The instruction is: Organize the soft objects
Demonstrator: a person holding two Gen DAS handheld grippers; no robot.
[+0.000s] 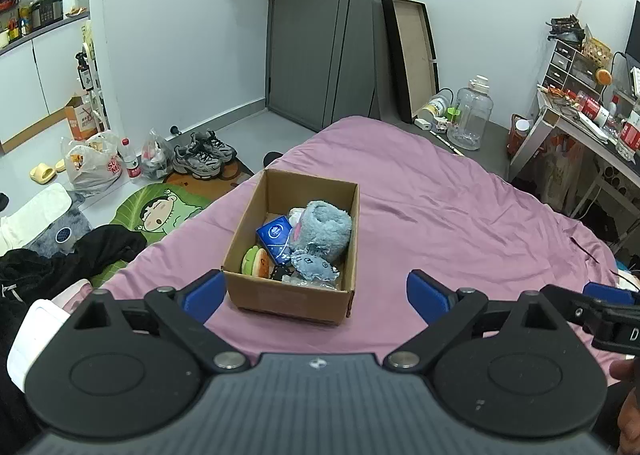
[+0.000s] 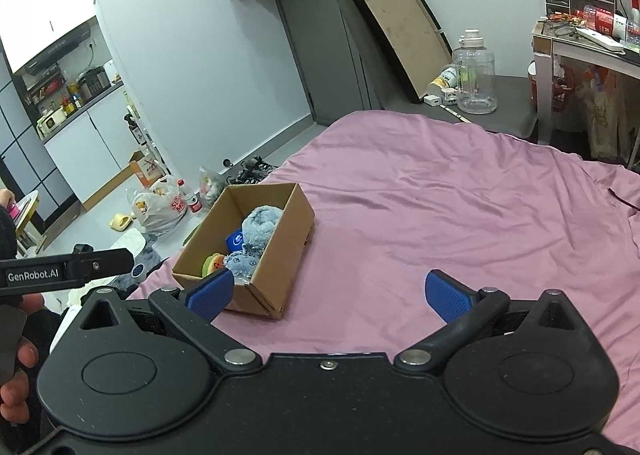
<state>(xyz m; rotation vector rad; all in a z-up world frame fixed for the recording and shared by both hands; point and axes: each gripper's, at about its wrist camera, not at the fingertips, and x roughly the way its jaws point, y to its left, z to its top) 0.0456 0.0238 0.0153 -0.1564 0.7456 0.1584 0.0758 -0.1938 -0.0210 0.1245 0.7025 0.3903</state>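
Observation:
A cardboard box [image 1: 256,297] [image 2: 280,251] stands on the pink bedsheet [image 1: 440,223] [image 2: 440,207]. Inside lie a fluffy blue plush [image 1: 326,229] [image 2: 260,225], a small grey-blue fish-like plush [image 1: 314,267] [image 2: 240,263], a burger-shaped soft toy [image 1: 258,262] [image 2: 213,263] and a blue packet [image 1: 276,235] [image 2: 236,239]. My left gripper [image 1: 316,295] is open just in front of the box, nothing between its blue pads [image 1: 430,295]. My right gripper [image 2: 332,295] is open too, to the right of the box, its left pad [image 2: 212,293] overlapping the box's near corner in the picture.
The bed's left edge drops to a floor with a cartoon mat [image 1: 160,211], shoes [image 1: 202,155], plastic bags [image 1: 94,165] [image 2: 160,207] and dark clothes [image 1: 60,263]. A water jug [image 1: 470,115] [image 2: 476,75] and a cluttered desk [image 1: 592,111] [image 2: 580,35] stand beyond the bed. A hand [image 2: 18,371] holds the left gripper.

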